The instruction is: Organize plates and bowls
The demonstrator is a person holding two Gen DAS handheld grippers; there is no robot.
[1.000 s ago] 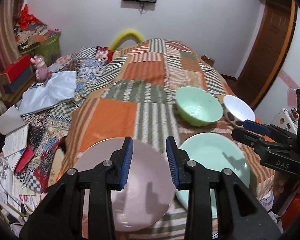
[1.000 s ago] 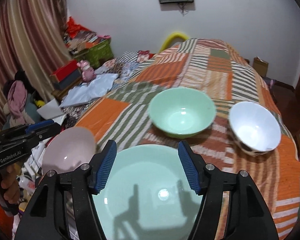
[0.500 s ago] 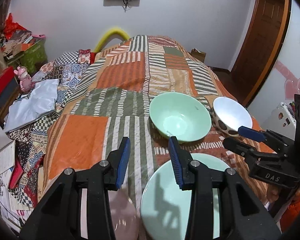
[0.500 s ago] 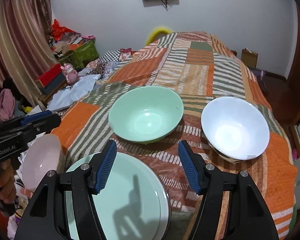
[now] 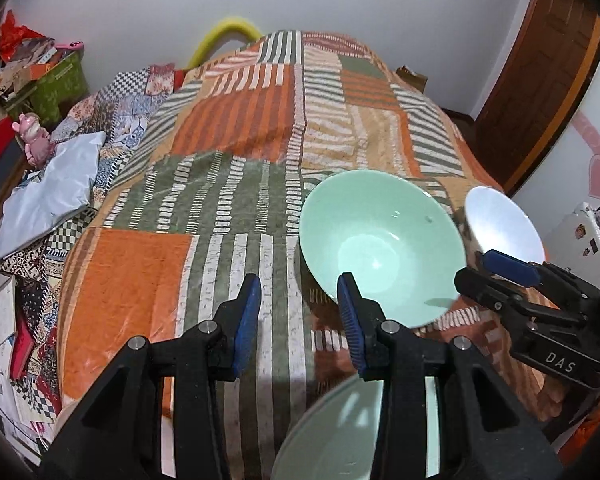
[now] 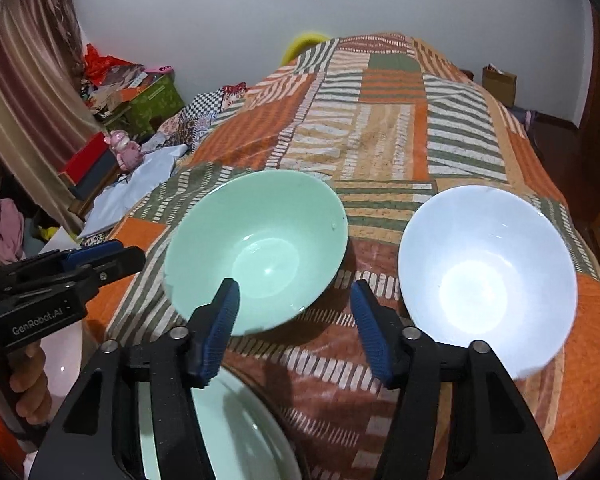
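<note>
On the patchwork bed a mint green bowl sits beside a white bowl. A mint green plate lies nearer, under both tools. In the right wrist view, a pink plate shows at the left edge. My left gripper is open and empty, hovering just left of the green bowl's near rim. My right gripper has closing jaws with nothing between them. It hangs over the gap between the two bowls, and its left finger overlaps the green bowl's near rim.
The striped bedspread stretches away to the far wall. Left of the bed lie a pale blue cloth, a pink toy, papers, and a green box. A wooden door stands at the right. A hand grips the left tool.
Both grippers moved forward and down, from above the plates toward the bowls. The pink plate left the left wrist view. The right jaws narrowed slightly.
</note>
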